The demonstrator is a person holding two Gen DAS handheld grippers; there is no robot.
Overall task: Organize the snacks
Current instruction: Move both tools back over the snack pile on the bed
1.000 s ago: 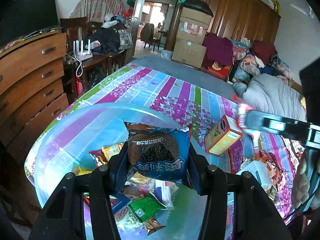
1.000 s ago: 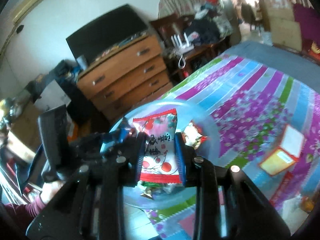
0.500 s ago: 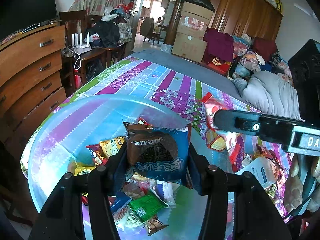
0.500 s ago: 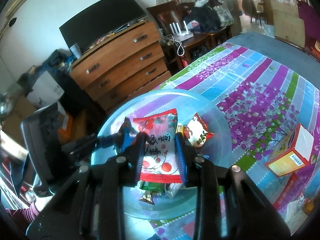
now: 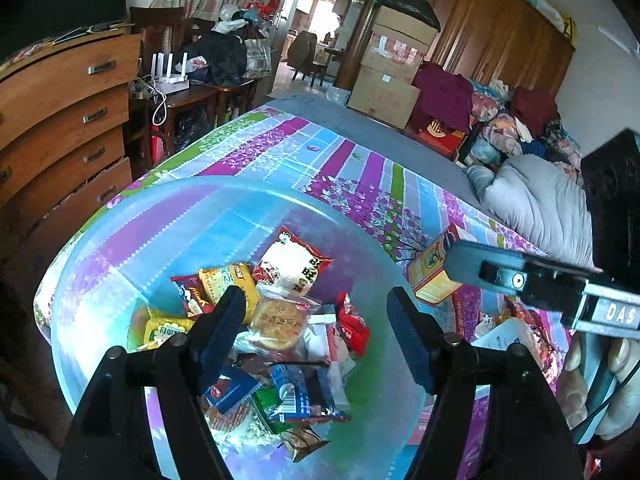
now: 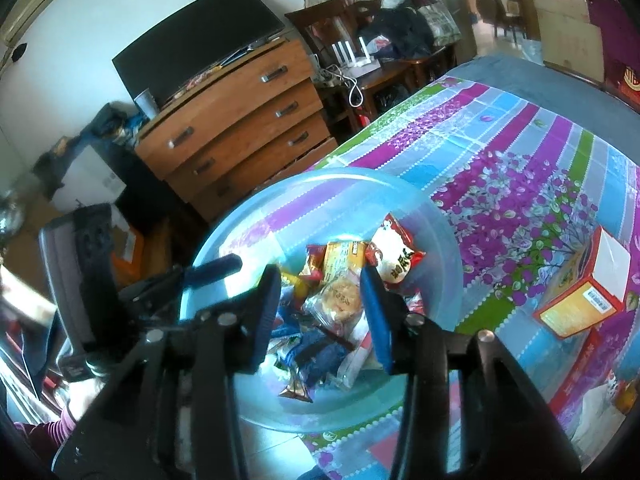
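A clear blue plastic basin point(image 5: 132, 248) point(image 6: 444, 240) sits on the striped tablecloth and holds several snack packets. Among them are a white-and-red packet point(image 5: 292, 266) point(image 6: 396, 260), a clear-wrapped round cookie point(image 5: 278, 320) point(image 6: 340, 298) and a blue cookie pack point(image 5: 304, 394) point(image 6: 320, 354). My left gripper point(image 5: 314, 326) is open and empty above the basin. My right gripper point(image 6: 320, 308) is open and empty above it too. The right gripper's side shows in the left wrist view point(image 5: 520, 280).
An orange-and-white box point(image 5: 434, 268) point(image 6: 584, 288) lies on the tablecloth right of the basin. More snack packets point(image 5: 508, 332) lie at the right table edge. A wooden dresser point(image 6: 236, 132) stands left of the table.
Both grippers opened. The blue cookie pack dropped from my left gripper into the basin, and the red-and-white packet dropped from my right gripper.
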